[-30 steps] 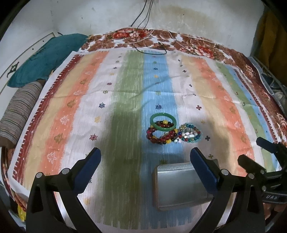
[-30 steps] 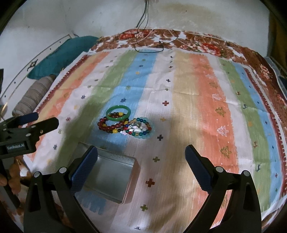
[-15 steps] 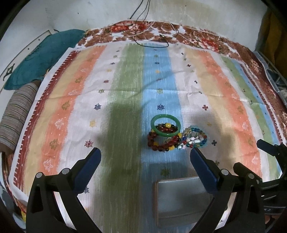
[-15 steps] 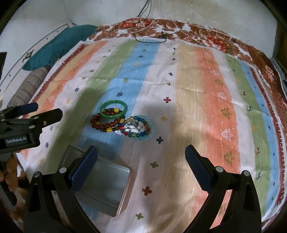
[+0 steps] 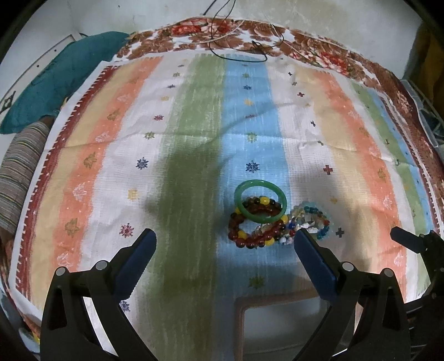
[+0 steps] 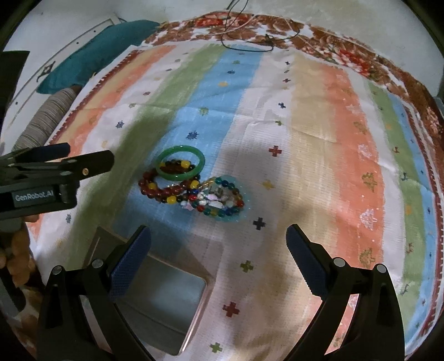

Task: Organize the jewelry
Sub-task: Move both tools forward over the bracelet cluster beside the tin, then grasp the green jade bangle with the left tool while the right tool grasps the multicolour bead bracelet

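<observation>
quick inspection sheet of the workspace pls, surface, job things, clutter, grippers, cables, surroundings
surface: striped cloth over a floral sheet.
job's things: green bangle lying partly on a red and yellow bead bracelet; multicoloured bead bracelet beside them; clear box nearer the cameras.
clutter: nothing seen.
grippers: left gripper and right gripper both with jaws open, holding nothing.
cables: dark cable at the far edge.
surroundings: teal cushion, striped bolster, pale wall.

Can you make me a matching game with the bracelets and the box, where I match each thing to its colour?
Things:
1. bangle
2. big bead bracelet
3. small bead bracelet
4. tin box

Colours:
A. silver grey
B. plain green
C. dark red with yellow beads
D. mixed teal, blue and white beads

Pairs: 1-B, 2-C, 3-D, 4-A
</observation>
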A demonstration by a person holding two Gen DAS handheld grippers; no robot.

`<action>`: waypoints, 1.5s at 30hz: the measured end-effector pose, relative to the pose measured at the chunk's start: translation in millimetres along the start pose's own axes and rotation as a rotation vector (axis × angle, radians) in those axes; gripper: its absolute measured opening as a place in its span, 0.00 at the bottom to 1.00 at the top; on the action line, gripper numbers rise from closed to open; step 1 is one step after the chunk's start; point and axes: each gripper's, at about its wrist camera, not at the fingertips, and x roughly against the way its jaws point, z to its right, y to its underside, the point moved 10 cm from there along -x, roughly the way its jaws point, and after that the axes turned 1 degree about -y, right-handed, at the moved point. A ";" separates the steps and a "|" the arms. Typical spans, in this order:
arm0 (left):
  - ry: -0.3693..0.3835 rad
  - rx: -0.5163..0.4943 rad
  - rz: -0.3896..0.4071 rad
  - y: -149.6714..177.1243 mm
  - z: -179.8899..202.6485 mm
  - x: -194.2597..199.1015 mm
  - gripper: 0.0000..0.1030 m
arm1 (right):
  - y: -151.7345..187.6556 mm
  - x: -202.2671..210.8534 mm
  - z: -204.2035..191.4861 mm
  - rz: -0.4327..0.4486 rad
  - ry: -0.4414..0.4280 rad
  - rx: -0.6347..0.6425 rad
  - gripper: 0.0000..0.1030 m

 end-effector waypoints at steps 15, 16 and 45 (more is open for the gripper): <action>-0.047 -0.037 -0.070 -8.2 -2.9 -45.2 0.94 | -11.1 -34.8 18.7 -0.057 0.060 0.015 0.86; -0.044 -0.040 -0.074 -8.3 -2.2 -47.7 0.94 | -11.7 -36.6 19.5 -0.060 0.063 0.016 0.86; -0.014 -0.060 -0.174 -17.8 3.6 -111.2 0.57 | -19.3 -90.3 17.9 -0.166 0.086 0.106 0.38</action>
